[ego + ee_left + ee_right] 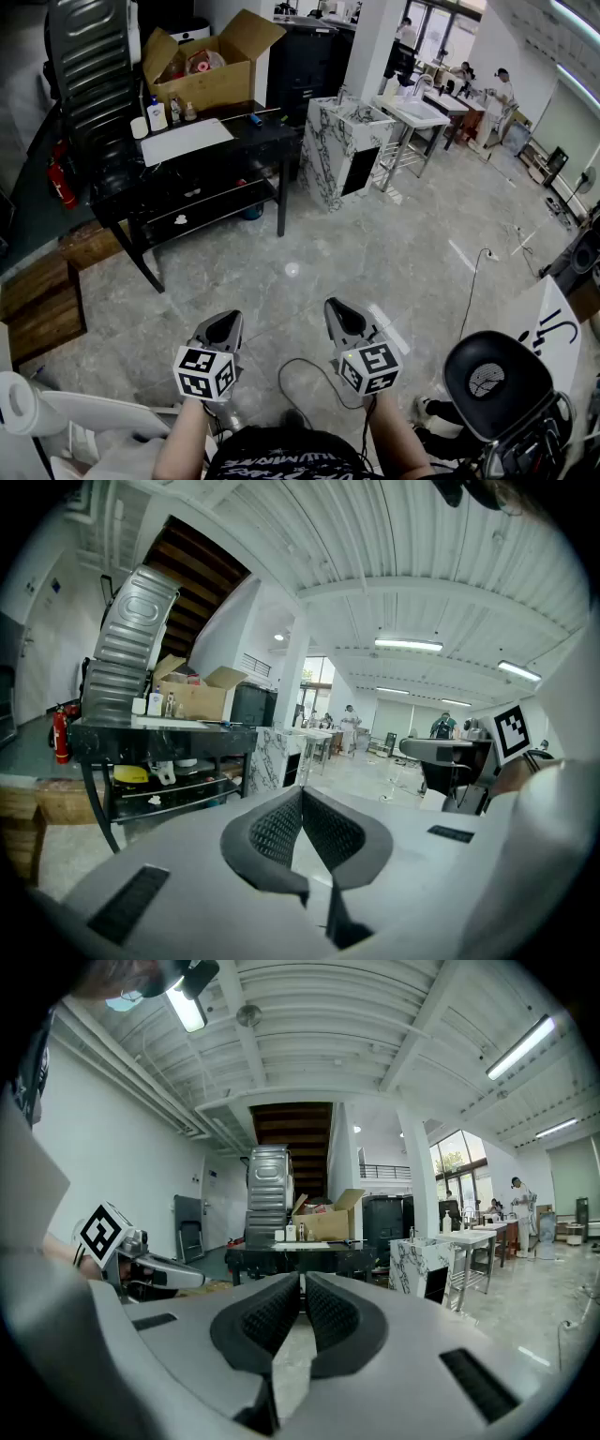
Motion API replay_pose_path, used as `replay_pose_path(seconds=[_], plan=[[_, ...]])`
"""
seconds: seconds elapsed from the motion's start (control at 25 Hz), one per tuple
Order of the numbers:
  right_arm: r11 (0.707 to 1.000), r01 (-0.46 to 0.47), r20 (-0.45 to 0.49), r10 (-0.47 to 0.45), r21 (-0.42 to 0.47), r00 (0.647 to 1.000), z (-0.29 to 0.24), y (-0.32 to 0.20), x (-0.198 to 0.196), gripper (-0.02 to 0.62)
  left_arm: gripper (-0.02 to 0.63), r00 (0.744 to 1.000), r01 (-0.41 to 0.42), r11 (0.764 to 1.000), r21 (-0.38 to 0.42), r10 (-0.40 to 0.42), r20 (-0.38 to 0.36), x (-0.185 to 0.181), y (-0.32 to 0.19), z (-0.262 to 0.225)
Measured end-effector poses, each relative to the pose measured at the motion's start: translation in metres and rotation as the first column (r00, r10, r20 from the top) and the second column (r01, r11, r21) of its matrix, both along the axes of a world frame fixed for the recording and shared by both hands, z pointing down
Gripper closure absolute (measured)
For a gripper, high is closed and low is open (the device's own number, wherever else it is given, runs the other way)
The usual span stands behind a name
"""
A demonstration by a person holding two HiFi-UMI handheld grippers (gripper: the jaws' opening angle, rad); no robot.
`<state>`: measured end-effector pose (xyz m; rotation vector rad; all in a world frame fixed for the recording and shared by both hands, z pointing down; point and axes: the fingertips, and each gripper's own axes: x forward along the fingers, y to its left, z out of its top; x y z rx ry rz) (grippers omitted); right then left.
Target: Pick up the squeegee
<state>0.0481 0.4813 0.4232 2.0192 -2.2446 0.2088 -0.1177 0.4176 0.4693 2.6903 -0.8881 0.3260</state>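
Head view: I have the left gripper (222, 328) and the right gripper (344, 315) low and side by side over bare floor. Both are empty with their jaws brought together. I cannot pick out the squeegee with any certainty. My best guess is the small blue-tipped tool (254, 119) on the black table (211, 150), well ahead of both grippers and just right of the cardboard box (202, 75). If I commit to that guess too early, I may close on the wrong thing. A cable (309, 370) loops on the floor just behind and between the grippers, and an office chair (492, 380) sits close to the right of the right gripper. Either could snag me as I move forward.

Left gripper view: the pads meet at their tips with nothing between them. The table stands far ahead and to the left, with bottles (167, 704) crowding its top. If I arrive with the jaws closed, I would push a light tool away or knock a bottle over.

Right gripper view: these jaws are also closed on nothing. The table lies straight ahead in the distance, and the marble-patterned cabinet (412, 1265) is ahead to the right, where a wide swing could clip it
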Motion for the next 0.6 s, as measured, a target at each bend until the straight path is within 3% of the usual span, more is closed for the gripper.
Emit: replay_pose_path(seconds=[0.6], plan=[[1.000,0.028,0.015,-0.028,0.010,0.999,0.008,-0.002,0.018,0.540,0.586,0.999,0.029,1.000,0.009,-0.029,0.021,0.018,0.001,0.007]])
